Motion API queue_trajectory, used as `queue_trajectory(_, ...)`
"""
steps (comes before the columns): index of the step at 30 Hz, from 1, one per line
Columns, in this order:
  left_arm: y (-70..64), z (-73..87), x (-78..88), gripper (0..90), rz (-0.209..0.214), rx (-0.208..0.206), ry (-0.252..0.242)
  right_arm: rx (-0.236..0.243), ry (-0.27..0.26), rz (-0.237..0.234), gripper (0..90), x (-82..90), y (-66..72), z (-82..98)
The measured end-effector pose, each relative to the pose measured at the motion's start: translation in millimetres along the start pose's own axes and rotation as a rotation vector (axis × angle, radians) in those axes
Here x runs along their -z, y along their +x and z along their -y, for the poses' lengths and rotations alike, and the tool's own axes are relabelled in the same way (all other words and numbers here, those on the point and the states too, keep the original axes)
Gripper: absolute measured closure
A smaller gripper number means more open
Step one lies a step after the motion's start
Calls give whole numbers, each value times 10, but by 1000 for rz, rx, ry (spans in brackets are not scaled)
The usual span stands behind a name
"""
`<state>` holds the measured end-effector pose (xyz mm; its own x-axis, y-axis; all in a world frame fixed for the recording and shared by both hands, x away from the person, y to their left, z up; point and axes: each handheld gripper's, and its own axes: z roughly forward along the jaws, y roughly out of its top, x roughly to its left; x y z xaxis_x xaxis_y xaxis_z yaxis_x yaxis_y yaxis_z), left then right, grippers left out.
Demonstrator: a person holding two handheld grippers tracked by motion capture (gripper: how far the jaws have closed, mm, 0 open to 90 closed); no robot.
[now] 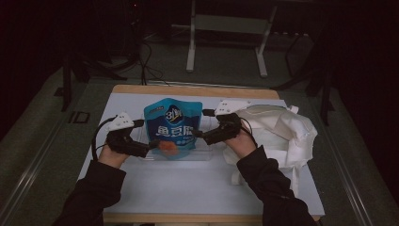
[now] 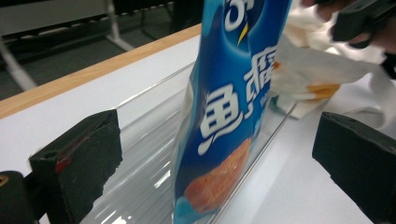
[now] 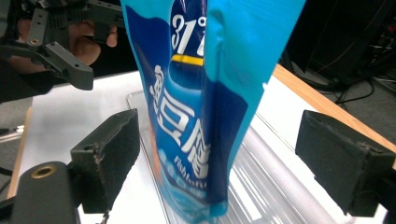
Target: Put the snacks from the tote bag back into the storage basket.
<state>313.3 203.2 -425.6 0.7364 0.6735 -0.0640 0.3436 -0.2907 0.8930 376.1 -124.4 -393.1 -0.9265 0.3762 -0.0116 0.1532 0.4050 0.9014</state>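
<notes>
Left gripper (image 1: 153, 145) sits at the lower left edge of the blue snack bag (image 1: 173, 128), jaws wide apart w/ the bag's edge standing between them, not pinched. In the left gripper view the bag (image 2: 229, 116) rises upright btwn the two black pads, clear gap on both sides. Right gripper (image 1: 198, 134) comes in from the other side, at the bag's right edge about mid-height; its jaws are spread too. In the right gripper view the bag (image 3: 205, 107) stands edge-on btwn the pads, touching neither as far as I can see.

The bag stands upright in a clear plastic tray (image 1: 203, 153), roughly centre of the table, white lettering and an orange food pic low on the front. The tray (image 2: 140, 177) is ribbed along its bottom and the bag's base sits inside it; same tray (image 3: 266, 182) shows under the bag from the right side.

Person's hands hold both grippers, dark sleeves coming in from the near edge. Just right of the right hand lies a crumpled white cloth bag (image 1: 282, 132), on the table, touching or nearly touching the tray's right end – can't tell which. Table (image 1: 188, 188) has a white top w/ a wood rim. Beyond it, dim floor, some cables and a white metal frame (image 1: 226, 37).
</notes>
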Motion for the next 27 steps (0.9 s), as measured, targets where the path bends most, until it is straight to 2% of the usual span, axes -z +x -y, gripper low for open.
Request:
queue_trajectory(3,-72,79,-6,18,5,-11,21,2,-4,6,138,74,16,30)
queue_trajectory(6,-134,152,-17,18,21,-4,32,-10,-7,13,139,150,25,70)
queue_trajectory(9,-184,209,-13,18,27,3,31,1,5,39,140,218,43,102)
queue_trajectory(12,-235,256,8,18,21,9,29,1,26,55,140,291,56,146)
queue_trajectory(15,-306,319,24,18,12,1,34,-9,21,51,140,373,71,209)
queue_trajectory(17,-350,359,20,18,46,20,34,-11,19,51,140,425,86,254)
queue_trajectory(19,-378,371,14,18,49,16,45,-14,19,54,140,449,94,278)
queue_trajectory(21,-464,386,8,18,61,4,48,-18,24,56,140,519,120,360)
queue_trajectory(27,-564,376,2,18,96,15,31,-36,25,68,140,667,154,518)
